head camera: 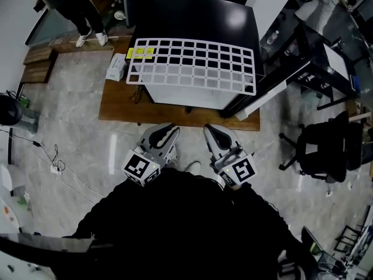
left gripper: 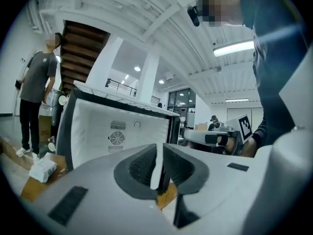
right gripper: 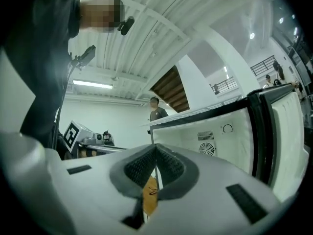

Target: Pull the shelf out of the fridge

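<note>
- White wire grid shelf (head camera: 192, 66) was out of the small black fridge (head camera: 198, 16) and lay flat on its top, near edge overhanging the open white interior.
- Fridge stood on a brown wooden board (head camera: 116, 107) on the floor, far side of both tools.
- Left tool (head camera: 166, 130) sat near the person's body, well apart from the shelf. Its pads were almost together with a thin slit left, nothing in it.
- Right tool (head camera: 213, 132) was just right of it, pads pressed together, empty.
</note>
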A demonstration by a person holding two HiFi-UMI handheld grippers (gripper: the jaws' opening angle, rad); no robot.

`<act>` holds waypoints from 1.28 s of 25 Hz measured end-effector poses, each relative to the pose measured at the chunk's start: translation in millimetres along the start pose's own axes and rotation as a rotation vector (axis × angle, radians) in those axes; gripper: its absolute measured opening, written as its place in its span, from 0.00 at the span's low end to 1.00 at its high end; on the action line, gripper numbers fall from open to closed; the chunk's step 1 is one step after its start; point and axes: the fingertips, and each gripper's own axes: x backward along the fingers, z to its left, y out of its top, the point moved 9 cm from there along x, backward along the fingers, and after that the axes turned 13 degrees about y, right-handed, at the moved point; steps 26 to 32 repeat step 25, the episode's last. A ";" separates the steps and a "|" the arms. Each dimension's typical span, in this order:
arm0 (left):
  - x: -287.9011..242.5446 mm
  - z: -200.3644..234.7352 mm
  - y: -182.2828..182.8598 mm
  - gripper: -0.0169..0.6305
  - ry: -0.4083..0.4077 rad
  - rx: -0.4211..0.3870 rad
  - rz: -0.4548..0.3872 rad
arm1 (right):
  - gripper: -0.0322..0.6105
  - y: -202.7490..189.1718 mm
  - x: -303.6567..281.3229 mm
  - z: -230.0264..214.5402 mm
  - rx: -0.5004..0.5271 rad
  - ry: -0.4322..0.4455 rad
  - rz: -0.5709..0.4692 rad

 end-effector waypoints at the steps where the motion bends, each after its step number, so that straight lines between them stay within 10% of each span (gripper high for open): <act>1: 1.4 -0.9 1.1 0.06 0.012 -0.014 -0.007 | 0.06 1.3 -0.3 0.7 0.004 0.003 0.000; 32: 2.7 -2.2 10.2 0.04 0.033 -0.051 -0.059 | 0.06 5.9 -5.9 2.3 -0.029 0.017 -0.005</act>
